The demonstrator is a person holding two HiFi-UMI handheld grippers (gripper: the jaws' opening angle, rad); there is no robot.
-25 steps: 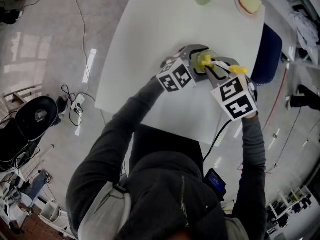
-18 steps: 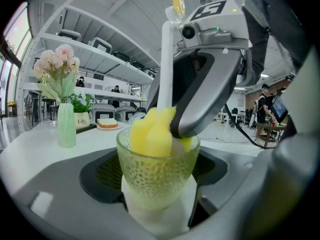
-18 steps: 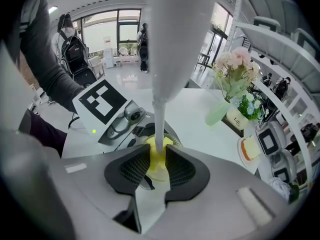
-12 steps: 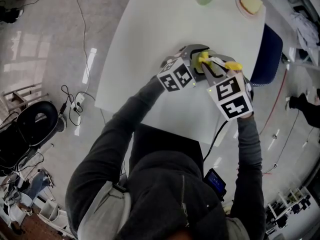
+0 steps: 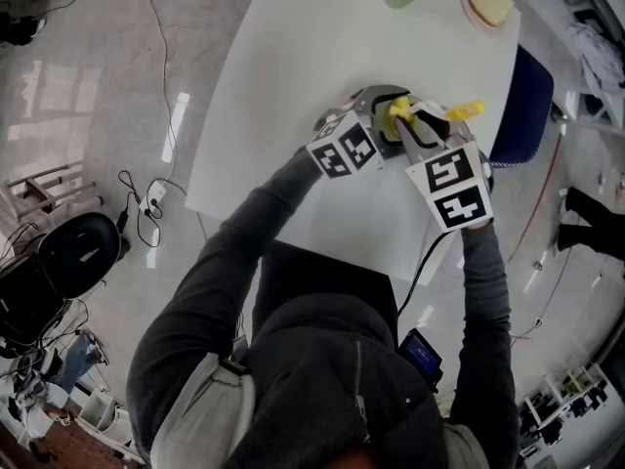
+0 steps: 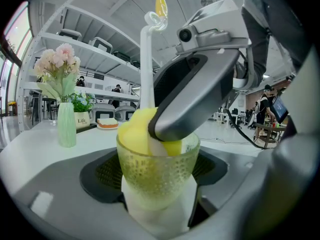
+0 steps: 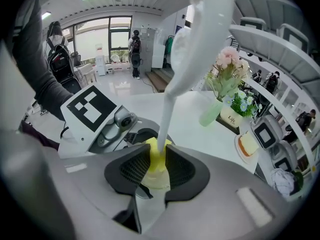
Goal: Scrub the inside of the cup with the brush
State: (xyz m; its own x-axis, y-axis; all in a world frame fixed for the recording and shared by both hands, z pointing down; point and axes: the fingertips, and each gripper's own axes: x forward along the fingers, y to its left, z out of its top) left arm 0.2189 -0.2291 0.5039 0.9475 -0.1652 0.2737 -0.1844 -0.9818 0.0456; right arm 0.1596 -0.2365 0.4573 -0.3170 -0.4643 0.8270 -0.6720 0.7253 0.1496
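Firmly, left claw [image 6: 159, 196] grips cup [image 6: 150, 176]; right claw [image 7: 155, 171] grips brush [image 7: 172, 84], head half-hidden inside.

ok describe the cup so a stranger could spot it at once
Over the white table, the cup is clamped in the tongs of the left gripper. Unlike the tall pale green vase at the far end, it is short, see-through pebbled greenish glass with a yellow brush head inside.

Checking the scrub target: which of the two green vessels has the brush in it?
The dimpled glass cup clamped in the left gripper; the brush has its yellow head inside it. The vase stands apart, holding flowers.
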